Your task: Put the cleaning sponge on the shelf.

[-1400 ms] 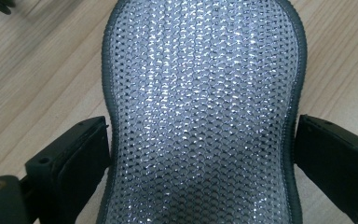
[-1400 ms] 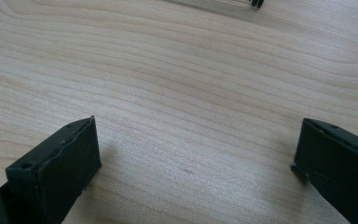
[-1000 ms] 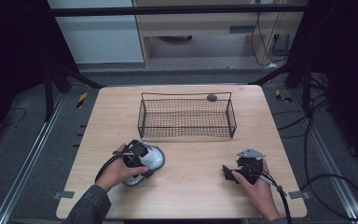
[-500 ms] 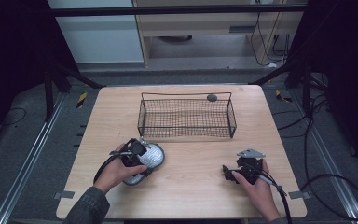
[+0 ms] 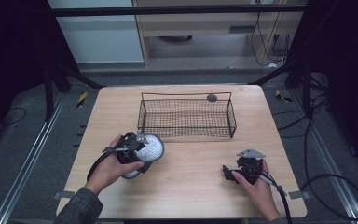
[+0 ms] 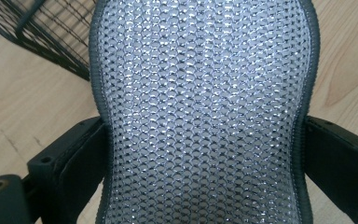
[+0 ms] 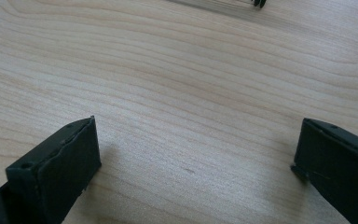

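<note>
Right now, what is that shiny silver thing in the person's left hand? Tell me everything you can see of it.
The silver pad looks like a flat scrubber of glittering woven mesh with a dark grey stitched border, narrowing at a waist. The left tool has just closed on that waist, one black jaw pressing each side. It is held over the wooden table, just in front of the black wire basket, which it does not touch.
</note>
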Demonstrator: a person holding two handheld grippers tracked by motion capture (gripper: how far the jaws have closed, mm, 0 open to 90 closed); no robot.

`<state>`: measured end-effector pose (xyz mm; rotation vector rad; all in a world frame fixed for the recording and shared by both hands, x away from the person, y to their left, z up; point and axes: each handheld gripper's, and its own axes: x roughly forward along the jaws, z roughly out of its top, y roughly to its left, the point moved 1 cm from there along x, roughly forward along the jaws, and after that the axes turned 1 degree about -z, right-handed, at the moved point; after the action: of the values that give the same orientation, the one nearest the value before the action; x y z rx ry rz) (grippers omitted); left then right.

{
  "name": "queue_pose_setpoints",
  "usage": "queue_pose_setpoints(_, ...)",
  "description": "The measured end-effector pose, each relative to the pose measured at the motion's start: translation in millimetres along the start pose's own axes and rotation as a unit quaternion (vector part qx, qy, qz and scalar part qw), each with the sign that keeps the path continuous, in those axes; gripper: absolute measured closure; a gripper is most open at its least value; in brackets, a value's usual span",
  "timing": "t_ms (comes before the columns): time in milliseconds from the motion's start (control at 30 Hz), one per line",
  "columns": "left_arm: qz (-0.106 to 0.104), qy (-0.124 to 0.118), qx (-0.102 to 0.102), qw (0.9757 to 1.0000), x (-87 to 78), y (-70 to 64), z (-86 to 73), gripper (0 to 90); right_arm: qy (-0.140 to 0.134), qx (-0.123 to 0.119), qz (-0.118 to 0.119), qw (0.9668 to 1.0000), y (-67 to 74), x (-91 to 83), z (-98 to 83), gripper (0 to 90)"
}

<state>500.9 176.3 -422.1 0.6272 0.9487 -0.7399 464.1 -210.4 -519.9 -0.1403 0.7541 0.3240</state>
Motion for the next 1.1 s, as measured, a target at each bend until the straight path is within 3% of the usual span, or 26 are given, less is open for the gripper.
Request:
queue_pose_setpoints(133,0.004,-0.004,0.015,0.9999,-6.2,-0.4,8.0,3.5,0.0,0.0,0.0,1.0,0.0,0.0,0.0,0.4)
queue_pose_setpoints(300,0.015,-0.003,0.048,0.9987,-14.7,-0.4,26.0,3.5,0.0,0.001,0.0,1.0,0.1,0.0,0.0,0.4)
queue_pose_setpoints(533,0.022,-0.007,0.07,0.9973,-20.4,2.1,43.2,3.6,0.0,0.0,0.0,1.0,0.0,0.1,0.1,0.4)
queue_pose_setpoints(800,0.026,-0.01,0.091,0.9955,-20.4,10.0,64.3,3.6,0.0,-0.002,-0.001,1.0,-0.2,0.1,0.0,0.4)
queue_pose_setpoints(1100,0.029,-0.021,0.118,0.9924,-20.5,28.3,96.0,3.6,-0.002,-0.002,-0.004,1.0,0.3,0.3,-0.5,0.6)
